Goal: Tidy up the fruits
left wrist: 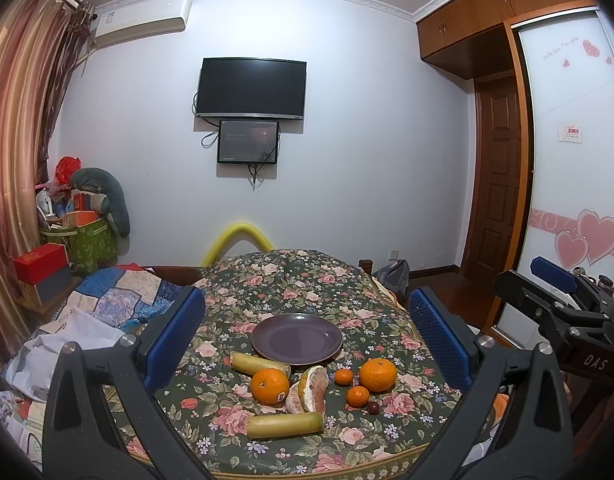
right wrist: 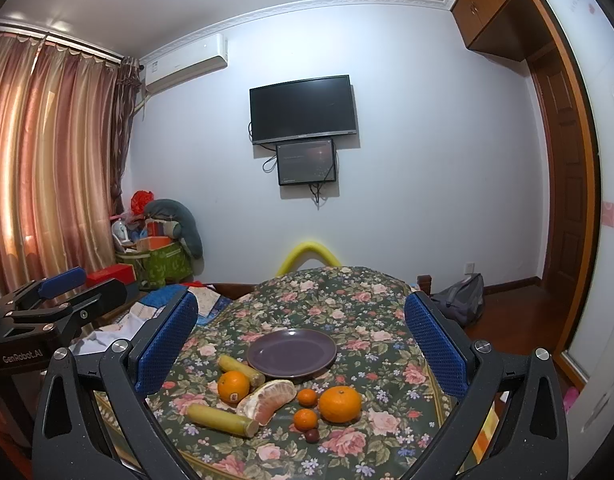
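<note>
Fruit [left wrist: 270, 386] lies clustered on the desk [left wrist: 387, 320] just before the bare plate [left wrist: 297, 339]; I hold left gripper [left wrist: 307, 336] and right gripper [right wrist: 301, 344] released, back from the pile, to choose a first pick.

Each claw, left claw [left wrist: 305, 336] and right claw [right wrist: 301, 340], has matte black angular arms with silver screws and blue ribbed fingertips [left wrist: 175, 332]. White lettering marks their bodies: "DAS" and "GenRobot.AI".
</note>
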`<action>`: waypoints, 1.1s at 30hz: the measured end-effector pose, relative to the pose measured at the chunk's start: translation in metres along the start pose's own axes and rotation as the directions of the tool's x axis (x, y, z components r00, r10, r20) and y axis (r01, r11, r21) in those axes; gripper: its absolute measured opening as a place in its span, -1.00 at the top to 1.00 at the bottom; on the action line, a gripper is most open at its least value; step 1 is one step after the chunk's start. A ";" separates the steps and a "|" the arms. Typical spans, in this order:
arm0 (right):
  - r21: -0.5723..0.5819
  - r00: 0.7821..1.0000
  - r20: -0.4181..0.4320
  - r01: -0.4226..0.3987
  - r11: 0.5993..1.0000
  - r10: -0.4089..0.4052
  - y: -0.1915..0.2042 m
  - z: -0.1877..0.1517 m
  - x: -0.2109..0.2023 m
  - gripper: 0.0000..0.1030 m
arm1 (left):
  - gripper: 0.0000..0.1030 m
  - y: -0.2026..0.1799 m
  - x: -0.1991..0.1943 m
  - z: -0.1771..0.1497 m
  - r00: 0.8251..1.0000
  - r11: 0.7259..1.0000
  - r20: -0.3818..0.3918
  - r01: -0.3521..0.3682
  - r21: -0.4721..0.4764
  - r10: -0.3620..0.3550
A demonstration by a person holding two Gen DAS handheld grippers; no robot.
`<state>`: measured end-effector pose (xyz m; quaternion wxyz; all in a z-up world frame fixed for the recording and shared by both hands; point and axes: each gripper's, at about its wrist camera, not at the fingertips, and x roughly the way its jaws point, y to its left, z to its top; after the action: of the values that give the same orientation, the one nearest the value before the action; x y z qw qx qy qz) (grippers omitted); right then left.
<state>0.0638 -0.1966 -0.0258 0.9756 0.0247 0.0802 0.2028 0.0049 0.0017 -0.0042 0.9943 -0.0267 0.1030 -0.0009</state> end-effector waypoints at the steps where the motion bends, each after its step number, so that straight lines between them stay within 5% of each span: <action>1: 0.000 1.000 -0.001 0.001 1.000 -0.001 0.000 0.000 0.000 -1.00 | -1.00 0.000 0.001 -0.001 1.000 1.000 -0.001 0.000 -0.001 0.000; 33: 0.004 0.999 -0.036 -0.002 1.000 0.002 -0.005 -0.010 0.013 -1.00 | -1.00 0.010 0.021 -0.007 0.999 1.000 -0.049 -0.007 -0.021 0.005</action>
<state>0.0759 -0.1955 -0.0382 0.9738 0.0228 0.0980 0.2041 0.0241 0.0116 -0.0160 0.9912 -0.0370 0.1272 0.0025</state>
